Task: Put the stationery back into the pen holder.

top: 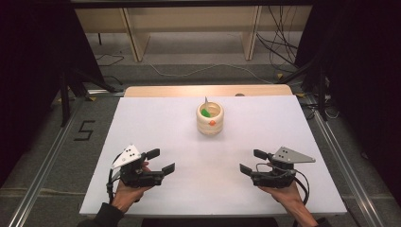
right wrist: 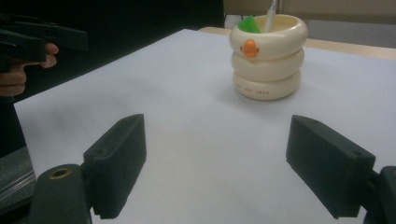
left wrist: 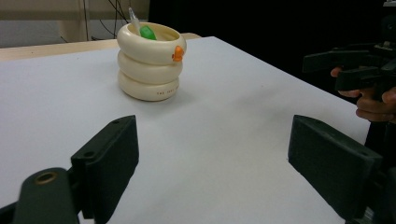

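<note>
Fingers point(left wrist: 107, 163) of both grippers apart, blocky matte black, toward glossy cream ringed holder point(top: 210, 118).

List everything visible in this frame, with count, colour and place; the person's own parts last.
Holder: one, cream, three stacked rings with an orange beak, upright at table centre, towards the far edge.
Green item: one, inside the holder; kind unclear.
Pen-like stick: one, pale, standing in the holder.
Table: one, white top, wooden strip at the far edge.
Shelf unit: one, light wood, on the floor beyond the table.
Cables: several, dark and white, on the floor behind.
Left gripper: one, black, jaws open, near left.
Right gripper: one, black, jaws open, near right.
</note>
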### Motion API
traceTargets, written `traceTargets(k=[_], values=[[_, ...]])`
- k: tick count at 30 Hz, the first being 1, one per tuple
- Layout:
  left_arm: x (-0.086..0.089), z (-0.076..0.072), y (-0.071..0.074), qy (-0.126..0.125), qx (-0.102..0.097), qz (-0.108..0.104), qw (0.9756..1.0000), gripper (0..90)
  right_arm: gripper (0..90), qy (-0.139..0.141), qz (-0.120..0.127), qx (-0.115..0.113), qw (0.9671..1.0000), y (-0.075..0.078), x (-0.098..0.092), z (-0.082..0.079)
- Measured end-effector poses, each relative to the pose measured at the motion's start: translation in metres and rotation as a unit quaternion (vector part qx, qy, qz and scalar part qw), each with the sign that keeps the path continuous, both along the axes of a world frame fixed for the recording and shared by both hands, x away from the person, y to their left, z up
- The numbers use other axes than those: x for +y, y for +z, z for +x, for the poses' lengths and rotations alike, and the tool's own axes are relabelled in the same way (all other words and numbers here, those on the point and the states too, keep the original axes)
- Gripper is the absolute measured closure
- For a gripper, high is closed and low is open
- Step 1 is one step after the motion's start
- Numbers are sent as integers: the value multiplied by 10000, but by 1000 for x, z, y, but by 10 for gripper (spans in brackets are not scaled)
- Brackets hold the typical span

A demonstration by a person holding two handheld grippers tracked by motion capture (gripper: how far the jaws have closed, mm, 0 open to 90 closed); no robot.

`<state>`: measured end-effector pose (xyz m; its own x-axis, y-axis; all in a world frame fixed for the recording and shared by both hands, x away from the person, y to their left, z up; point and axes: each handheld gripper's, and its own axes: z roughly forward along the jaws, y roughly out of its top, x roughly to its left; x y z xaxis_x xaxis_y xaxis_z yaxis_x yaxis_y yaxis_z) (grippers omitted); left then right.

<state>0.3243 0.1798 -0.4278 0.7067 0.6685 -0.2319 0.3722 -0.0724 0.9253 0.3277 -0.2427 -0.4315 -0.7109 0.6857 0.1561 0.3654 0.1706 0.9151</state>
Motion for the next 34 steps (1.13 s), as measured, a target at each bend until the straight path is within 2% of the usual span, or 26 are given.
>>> traceTargets(k=[3, 6, 21, 34], values=[[1, -1, 0, -24, -9, 24, 10000, 160, 210, -36, -19, -9, 10000, -1, -2, -3], [1, -2, 0, -21, -3, 6, 10000, 160, 210, -35, 112, 54, 9999, -3, -5, -5], [3, 0, 0, 17, -8, -10, 10000, 160, 210, -105, 1, 27, 9999, -7, -9, -11], [3, 0, 0, 15, -33, -22, 10000, 160, 210, -132, 16, 21, 9999, -6, -10, -10]])
